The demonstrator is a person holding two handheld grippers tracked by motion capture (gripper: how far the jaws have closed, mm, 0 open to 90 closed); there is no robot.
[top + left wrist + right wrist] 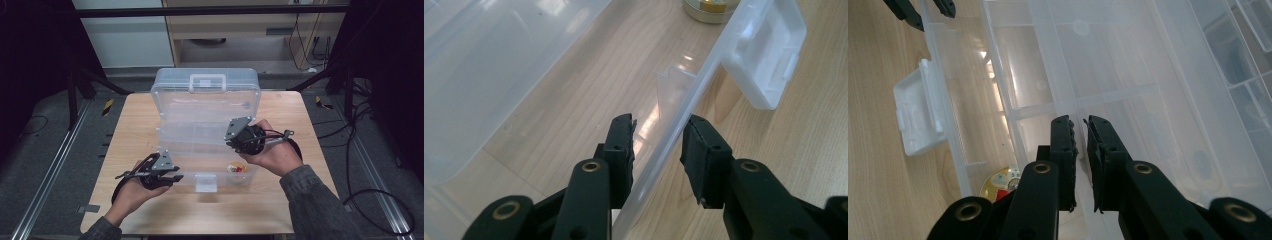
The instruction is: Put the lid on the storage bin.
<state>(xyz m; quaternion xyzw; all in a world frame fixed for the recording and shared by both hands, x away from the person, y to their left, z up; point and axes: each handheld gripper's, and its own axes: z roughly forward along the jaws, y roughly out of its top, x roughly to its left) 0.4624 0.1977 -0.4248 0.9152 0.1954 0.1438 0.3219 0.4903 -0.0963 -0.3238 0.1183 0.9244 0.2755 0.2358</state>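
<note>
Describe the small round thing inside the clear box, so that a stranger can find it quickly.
On the wooden table lies an open clear plastic organizer box. In its near tray, right of the white front latch, sits a small round tin. It is the sole coloured item there: gold rim, red and yellow top.

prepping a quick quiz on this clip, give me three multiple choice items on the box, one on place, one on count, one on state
1. Where does the round gold-rimmed thing lie?
A. in a near compartment of the clear box
B. on the bare table
C. on the floor

2. How many handles show on the raised lid?
A. none
B. one
C. three

3. How does the left gripper stand?
A. clamped on the latch
B. lying on the table
C. jaws astride the box's front wall

Answers:
1 A, it sits inside the wall near the white latch.
2 B, a single handle tops the lid.
3 C, one jaw is inside the wall and one outside.
</note>
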